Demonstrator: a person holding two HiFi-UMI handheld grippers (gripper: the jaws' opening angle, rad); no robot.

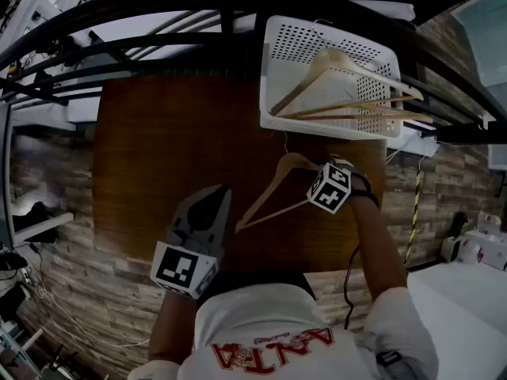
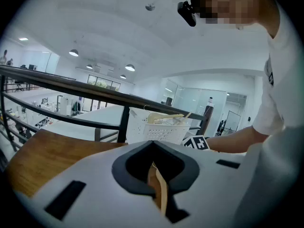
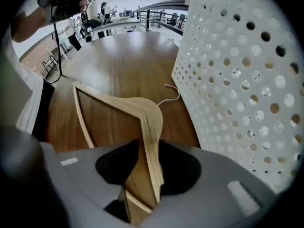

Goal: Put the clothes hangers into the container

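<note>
Right tool [image 3: 145, 170] is pinching the hanger [image 1: 273, 182] mid-arm, probably to lift it into the basket [image 1: 273, 70]. Left tool [image 1: 212, 204] is pressed together, idle.

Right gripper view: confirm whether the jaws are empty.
No, the right gripper is shut on one arm of the wooden hanger.

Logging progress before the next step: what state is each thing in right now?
left gripper: shut on the held hanger's end
right gripper: shut on its other arm
held hanger: outside the basket, over the table
basket: upright, holding hangers
basket hangers: lying inside, ends past the rim
</note>
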